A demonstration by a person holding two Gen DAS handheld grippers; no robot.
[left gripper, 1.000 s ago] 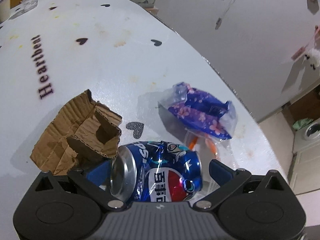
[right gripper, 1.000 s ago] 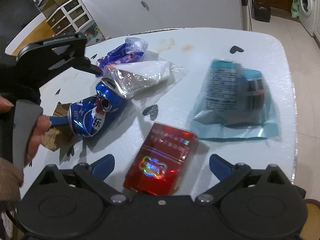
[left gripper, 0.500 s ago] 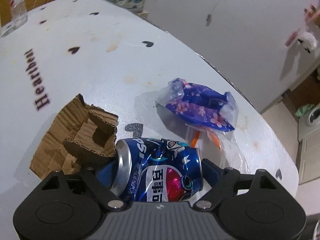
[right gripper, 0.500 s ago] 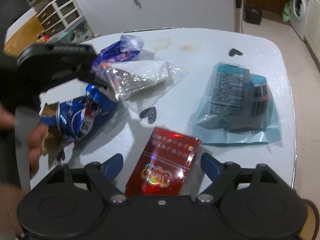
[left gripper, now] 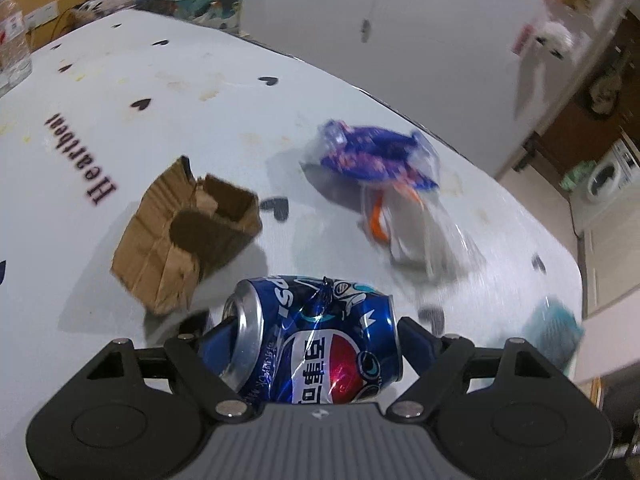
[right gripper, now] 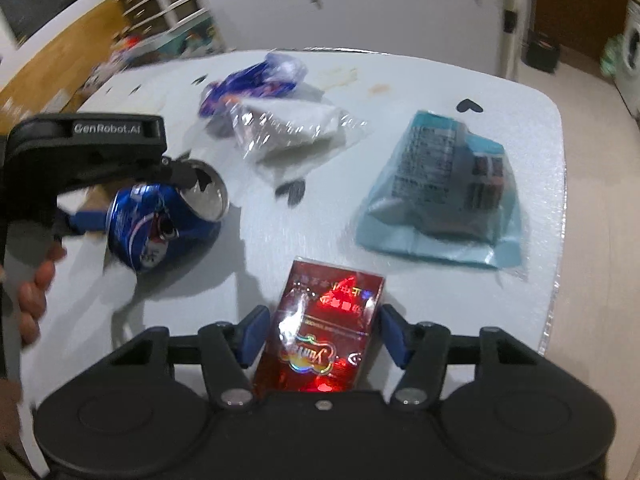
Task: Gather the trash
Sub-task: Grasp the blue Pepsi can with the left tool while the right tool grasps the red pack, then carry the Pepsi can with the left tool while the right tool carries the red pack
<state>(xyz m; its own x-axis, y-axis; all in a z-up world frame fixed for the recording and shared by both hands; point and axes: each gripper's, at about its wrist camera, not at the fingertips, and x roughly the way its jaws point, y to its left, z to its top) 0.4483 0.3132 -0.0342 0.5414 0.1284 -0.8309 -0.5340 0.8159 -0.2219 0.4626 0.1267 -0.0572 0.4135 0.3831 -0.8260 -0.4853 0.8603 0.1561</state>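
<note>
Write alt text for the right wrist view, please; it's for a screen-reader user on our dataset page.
The right claw is closing around a red foil-wrapped box on a white table. At left, the left claw grips a dented blue soda can. Beyond lie a pale blue packet, a clear plastic bag and a purple wrapper.

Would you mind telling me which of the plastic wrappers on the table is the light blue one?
It is the light blue pouch with a printed label, alone at the table's right side; the purple flowered wrapper and clear bag lie together farther back.
</note>
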